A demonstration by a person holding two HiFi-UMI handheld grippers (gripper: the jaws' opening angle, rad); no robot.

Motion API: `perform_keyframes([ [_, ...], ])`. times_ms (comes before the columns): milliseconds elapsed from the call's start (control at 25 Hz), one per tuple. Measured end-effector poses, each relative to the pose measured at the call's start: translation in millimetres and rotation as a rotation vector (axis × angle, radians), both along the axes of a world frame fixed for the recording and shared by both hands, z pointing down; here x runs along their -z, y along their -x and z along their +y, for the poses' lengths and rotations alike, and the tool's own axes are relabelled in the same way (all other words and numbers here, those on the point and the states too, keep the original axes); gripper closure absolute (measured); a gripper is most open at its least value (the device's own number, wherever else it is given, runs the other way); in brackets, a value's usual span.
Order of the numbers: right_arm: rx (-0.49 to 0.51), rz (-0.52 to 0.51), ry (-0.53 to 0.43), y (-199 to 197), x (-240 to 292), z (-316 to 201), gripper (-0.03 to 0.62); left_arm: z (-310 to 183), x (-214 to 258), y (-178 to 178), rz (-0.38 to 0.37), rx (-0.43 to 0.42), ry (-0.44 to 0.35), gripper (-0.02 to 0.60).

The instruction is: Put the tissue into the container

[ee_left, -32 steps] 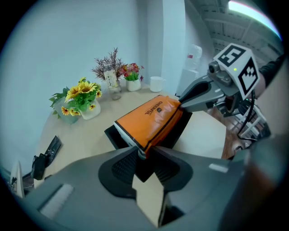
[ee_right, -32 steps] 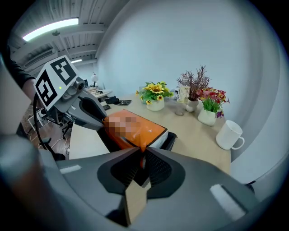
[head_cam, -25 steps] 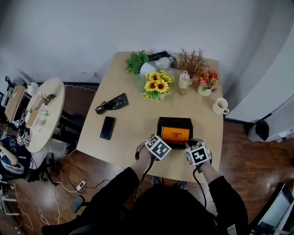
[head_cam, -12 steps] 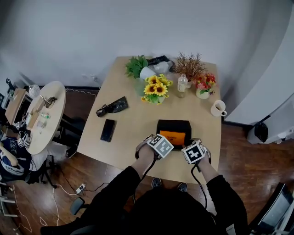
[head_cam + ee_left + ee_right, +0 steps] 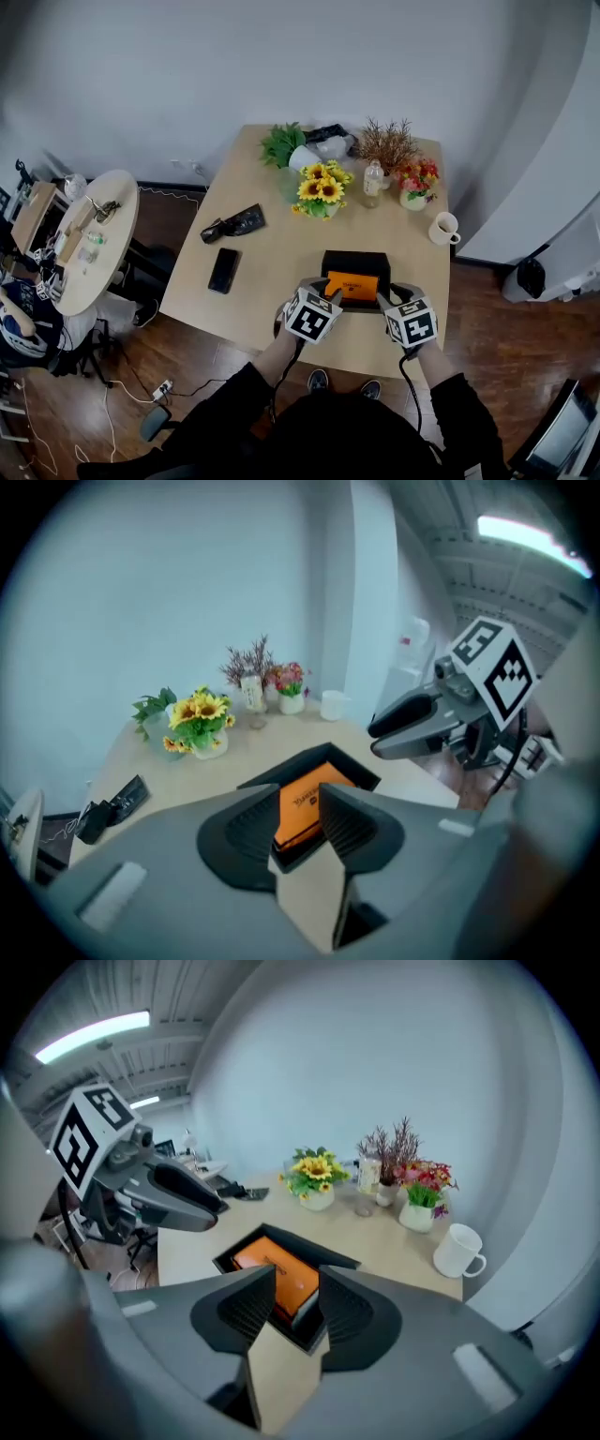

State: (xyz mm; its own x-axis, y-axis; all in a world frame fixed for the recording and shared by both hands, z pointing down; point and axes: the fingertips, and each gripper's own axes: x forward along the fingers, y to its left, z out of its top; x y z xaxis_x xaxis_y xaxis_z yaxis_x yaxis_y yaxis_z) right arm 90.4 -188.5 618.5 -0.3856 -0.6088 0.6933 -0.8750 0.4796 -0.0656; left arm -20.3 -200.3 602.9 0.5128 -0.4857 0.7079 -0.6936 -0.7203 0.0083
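Left gripper (image 5: 298, 803) and right gripper (image 5: 298, 1283), their empty jaws just opening a little, hang equally near the orange rectangular tissue pack (image 5: 352, 284), which lies crosswise in the black box-shaped container (image 5: 356, 260) ahead.

No word or number can be read for sure. The orange pack (image 5: 352, 285) lying in the black container (image 5: 356, 260) carries one short line of dark print across its top, too blurred to spell out in any view. The left cube (image 5: 312, 316) and right cube (image 5: 411, 323), just in front of the container, bear black-and-white square patterns, not letters. The label on the bottle (image 5: 374, 178) behind the container is too small to read.
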Motion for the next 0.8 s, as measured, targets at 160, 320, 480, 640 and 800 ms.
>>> perform_keyframes([
  [160,-0.014,-0.147,-0.174,4.7,63.0,10.9,0.45,10.7,56.2,4.0,0.142,0.046,-0.135,0.471],
  [320,-0.044,-0.228,-0.303,-4.2,116.7,32.8,0.45,32.5,106.9,6.0,0.259,0.038,-0.235,0.472],
  [480,-0.078,-0.298,-0.385,-19.0,147.0,60.0,0.45,61.8,143.3,6.1,0.344,-0.01,-0.332,0.474],
  [640,-0.098,-0.331,-0.51,-32.1,172.1,85.8,0.454,87.3,168.8,12.5,0.382,-0.058,-0.446,0.474],
  [800,-0.119,-0.324,-0.571,-42.4,183.8,107.9,0.454,103.4,176.6,23.4,0.461,-0.029,-0.498,0.476],
])
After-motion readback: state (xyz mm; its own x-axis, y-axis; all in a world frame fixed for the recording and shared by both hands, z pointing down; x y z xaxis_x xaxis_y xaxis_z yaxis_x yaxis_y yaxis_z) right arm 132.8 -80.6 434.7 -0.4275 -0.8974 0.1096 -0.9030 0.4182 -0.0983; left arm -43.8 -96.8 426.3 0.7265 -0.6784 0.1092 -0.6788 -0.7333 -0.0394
